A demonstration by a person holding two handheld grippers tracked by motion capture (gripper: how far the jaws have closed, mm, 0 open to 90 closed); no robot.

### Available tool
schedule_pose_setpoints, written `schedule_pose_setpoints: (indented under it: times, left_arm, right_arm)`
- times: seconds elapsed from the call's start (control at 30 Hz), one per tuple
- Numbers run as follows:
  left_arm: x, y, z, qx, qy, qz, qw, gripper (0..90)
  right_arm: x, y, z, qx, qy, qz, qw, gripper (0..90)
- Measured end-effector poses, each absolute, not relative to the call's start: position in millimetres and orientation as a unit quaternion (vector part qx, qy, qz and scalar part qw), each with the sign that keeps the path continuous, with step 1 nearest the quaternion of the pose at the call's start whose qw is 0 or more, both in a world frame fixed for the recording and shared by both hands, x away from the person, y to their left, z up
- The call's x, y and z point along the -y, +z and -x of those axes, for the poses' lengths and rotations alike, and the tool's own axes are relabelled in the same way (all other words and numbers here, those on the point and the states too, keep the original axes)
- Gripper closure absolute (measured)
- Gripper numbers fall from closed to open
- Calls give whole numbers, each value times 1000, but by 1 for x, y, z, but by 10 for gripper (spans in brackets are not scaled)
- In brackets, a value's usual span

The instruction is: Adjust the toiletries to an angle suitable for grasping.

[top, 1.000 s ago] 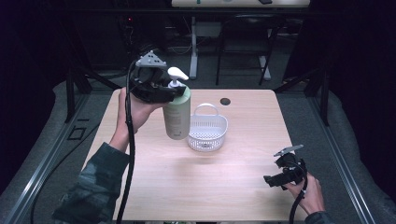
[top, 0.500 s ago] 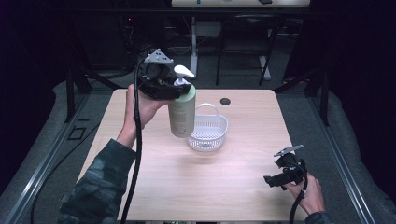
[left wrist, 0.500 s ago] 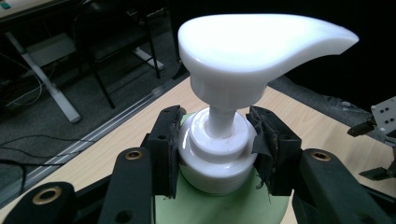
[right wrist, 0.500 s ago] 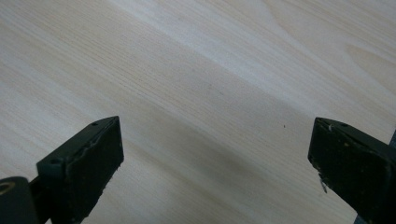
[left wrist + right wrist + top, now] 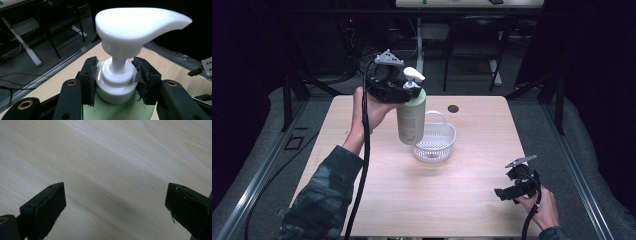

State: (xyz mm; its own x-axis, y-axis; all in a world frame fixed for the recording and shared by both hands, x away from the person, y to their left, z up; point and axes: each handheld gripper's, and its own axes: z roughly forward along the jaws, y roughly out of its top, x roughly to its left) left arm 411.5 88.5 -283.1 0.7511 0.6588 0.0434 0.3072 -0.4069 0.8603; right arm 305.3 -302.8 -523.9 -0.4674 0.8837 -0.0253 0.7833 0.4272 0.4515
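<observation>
At the left of the high view, a sleeved forearm rises from the near edge of the surface [image 5: 377, 200] and the hand holds the left gripper [image 5: 404, 89] up in the air over the far left part of it. The gripper is clamped on a green bottle [image 5: 411, 117] at its white collar, just under the white pump head [image 5: 414, 76]. The bottle hangs below the gripper, roughly upright with a slight tilt, clear of the surface. In the left gripper view the two black pads [image 5: 90, 80] press on either side of the collar [image 5: 116, 82], the pump stem rising between them and the pump head [image 5: 136, 23] spreading above; the green shoulder of the bottle [image 5: 120, 111] shows beneath.

Just right of the bottle, and lower, a white basket [image 5: 434, 142] stands on the surface near its middle; the bottle's base overlaps the basket's left rim in the high view, and whether they touch cannot be told. A small dark disc [image 5: 453, 108] lies farther back.

At the near right corner a hand holds the right gripper [image 5: 507, 192] low over the surface, well apart from the bottle. In the right gripper view its jaws stand wide with only bare wood [image 5: 112, 170] between them.
</observation>
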Motion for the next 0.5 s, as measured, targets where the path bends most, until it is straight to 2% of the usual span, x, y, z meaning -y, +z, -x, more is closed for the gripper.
schedule_pose_setpoints:
  times: [0.5]
  left_arm:
    - [-75,-285,-422,-295,191,-814,463,556]
  right_arm:
    - [303,-524,-305,-834,192,-500,128,27]
